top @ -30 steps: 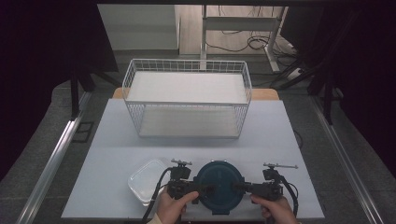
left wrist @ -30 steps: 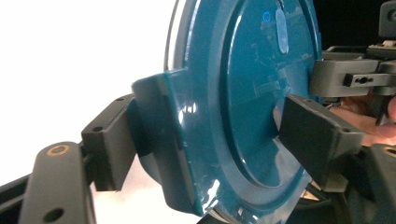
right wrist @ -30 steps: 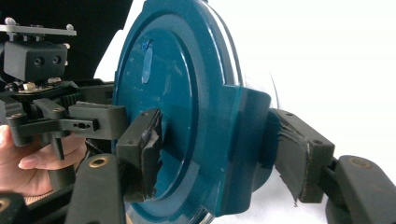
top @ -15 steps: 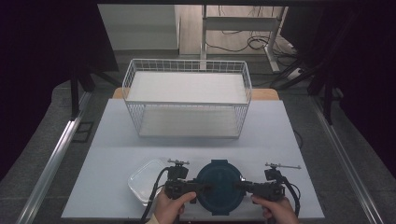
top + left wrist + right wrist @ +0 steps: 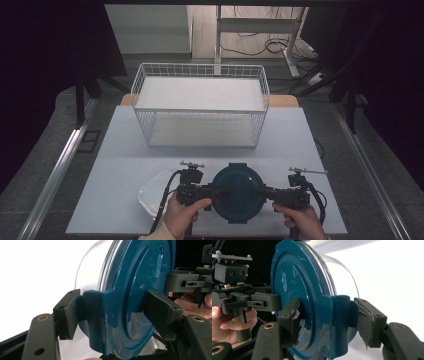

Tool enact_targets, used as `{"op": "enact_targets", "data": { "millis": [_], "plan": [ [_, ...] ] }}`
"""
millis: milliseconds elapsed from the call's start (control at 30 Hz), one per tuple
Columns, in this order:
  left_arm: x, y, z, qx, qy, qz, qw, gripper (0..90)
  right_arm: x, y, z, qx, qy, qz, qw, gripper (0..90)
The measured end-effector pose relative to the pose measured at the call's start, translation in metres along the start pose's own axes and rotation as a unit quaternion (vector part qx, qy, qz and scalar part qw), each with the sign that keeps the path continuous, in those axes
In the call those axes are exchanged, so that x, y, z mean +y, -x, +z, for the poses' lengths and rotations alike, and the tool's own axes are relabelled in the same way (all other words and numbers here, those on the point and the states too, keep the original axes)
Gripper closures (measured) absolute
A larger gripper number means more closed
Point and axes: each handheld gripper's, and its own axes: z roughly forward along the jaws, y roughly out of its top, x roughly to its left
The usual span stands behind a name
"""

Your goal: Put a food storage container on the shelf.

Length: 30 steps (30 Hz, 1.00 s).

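Observation:
A round clear container with a dark teal lid [image 5: 237, 192] hangs a little above the table's front edge, gripped from both sides. My left gripper [image 5: 220, 191] holds its left lid latch. In the left gripper view the lid [image 5: 140, 272] stands on edge, and my left gripper [image 5: 113, 311] has just been closing, with the latch between its pads. My right gripper [image 5: 259, 191] is shut on the opposite latch. The right gripper view shows the lid [image 5: 297, 272] with my right gripper [image 5: 329, 322] clamped across its latch and rim.
An empty clear plastic tub [image 5: 152, 192] lies on the white table [image 5: 200, 155] just left of my left hand. A white wire basket [image 5: 200, 67] stands at the far middle of the table. Cables trail from both grippers.
Both grippers have risen together with the teal-lidded container between them. The left jaws have drawn in on the latch.

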Motion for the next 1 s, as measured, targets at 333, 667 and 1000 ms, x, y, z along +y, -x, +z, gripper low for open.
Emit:
{"op": "enact_targets", "data": {
  "millis": [333, 667, 1000],
  "plan": [
    [0.026, 0.009, -0.028, -0.010, 0.015, 0.003, 0.9998, 32.9, 0.037, -0.033, -0.009, -0.002, 0.006, -0.025, 0.9997, 40.6],
    [0.049, 0.008, -0.053, -0.012, 0.028, 0.000, 0.9995, 33.1, 0.064, -0.055, -0.004, -0.002, 0.004, -0.036, 0.9993, 40.6],
    [0.070, 0.001, -0.073, -0.016, 0.032, -0.007, 0.9993, 33.8, 0.091, -0.074, 0.004, -0.003, 0.000, -0.046, 0.9990, 40.7]
  ]
}}
